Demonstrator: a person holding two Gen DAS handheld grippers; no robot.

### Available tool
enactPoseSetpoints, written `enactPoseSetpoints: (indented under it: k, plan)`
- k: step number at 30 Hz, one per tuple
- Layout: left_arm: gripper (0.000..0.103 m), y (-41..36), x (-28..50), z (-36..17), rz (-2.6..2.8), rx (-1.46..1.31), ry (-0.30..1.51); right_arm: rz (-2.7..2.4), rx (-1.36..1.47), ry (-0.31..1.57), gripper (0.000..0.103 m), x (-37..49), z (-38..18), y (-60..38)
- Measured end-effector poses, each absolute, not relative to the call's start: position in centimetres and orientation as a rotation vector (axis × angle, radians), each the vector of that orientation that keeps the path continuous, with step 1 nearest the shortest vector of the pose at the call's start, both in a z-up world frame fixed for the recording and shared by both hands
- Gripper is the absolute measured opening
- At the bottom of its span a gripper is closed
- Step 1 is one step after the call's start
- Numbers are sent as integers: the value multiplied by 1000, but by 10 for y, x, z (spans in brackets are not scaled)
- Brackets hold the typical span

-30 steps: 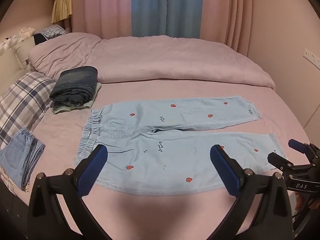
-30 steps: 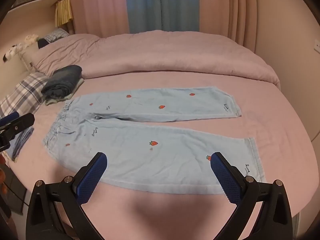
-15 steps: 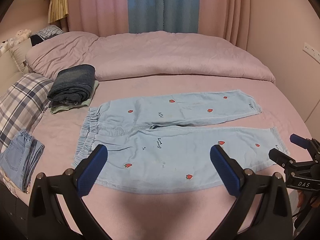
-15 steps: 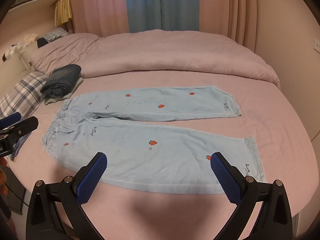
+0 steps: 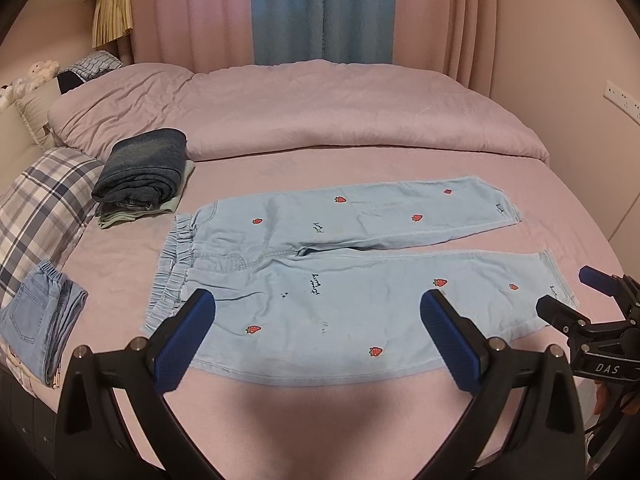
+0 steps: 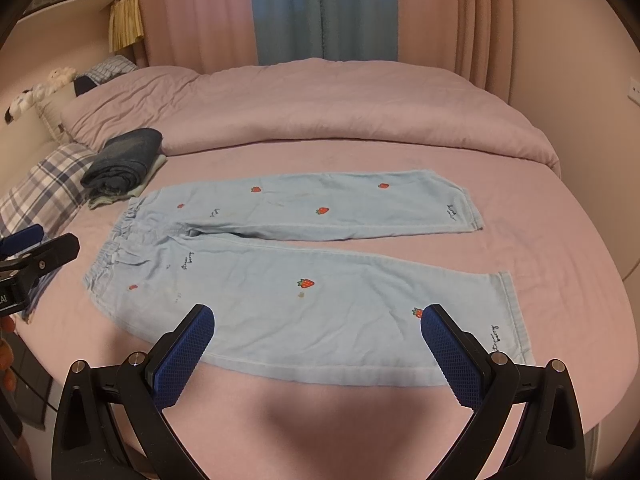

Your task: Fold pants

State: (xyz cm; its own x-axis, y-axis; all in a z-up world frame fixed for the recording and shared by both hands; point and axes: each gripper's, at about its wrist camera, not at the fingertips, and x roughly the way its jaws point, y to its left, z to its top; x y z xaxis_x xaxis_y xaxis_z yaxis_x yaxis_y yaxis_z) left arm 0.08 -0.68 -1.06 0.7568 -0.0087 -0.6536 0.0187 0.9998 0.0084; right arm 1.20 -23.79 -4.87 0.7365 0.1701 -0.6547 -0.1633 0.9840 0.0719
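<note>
Pants, left wrist view: light blue pants [image 5: 360, 280] with little red strawberries lie flat on the pink bed sheet [image 5: 280, 176]. The stretchy waist is on the left and the two legs point to the right, a little apart.
Left hand-held gripper: the left hand-held gripper [image 5: 318, 332] is wide open and holds nothing. Its blue pads [image 5: 184, 340] hang above the near edge of the pants.
Other gripper seen here: the right hand-held gripper [image 5: 576, 300] shows at the right edge, near the end of the near leg. I cannot tell from here if it touches the cloth.
Beside the pants: a folded stack of dark jeans [image 5: 142, 172] sits just past the waist. A plaid pillow [image 5: 40, 204] is on the left. Folded light blue jeans [image 5: 40, 320] lie near the bed's front left corner.
Far side: a lumpy pink duvet [image 5: 320, 112] lies across the bed, with pink and blue curtains [image 5: 320, 12] behind it.

Pants, right wrist view: the pants [image 6: 280, 280] lie spread the same way, the near leg ending at the right.
Right hand-held gripper: the right hand-held gripper [image 6: 318, 336] is wide open and empty, above the near leg close to its end.
Other gripper seen here: the left hand-held gripper [image 6: 40, 246] pokes in at the left edge, close to the waist.
Beside the pants: the dark jeans stack [image 6: 124, 160] and plaid pillow [image 6: 44, 184] sit at the left.
</note>
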Motion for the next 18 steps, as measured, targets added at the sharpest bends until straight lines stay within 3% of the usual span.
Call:
enactPoseSetpoints:
  k: [18]
  plan:
    - [103,-11,1,-14,-14,62,720,181,12,705,103,11,-49,-241]
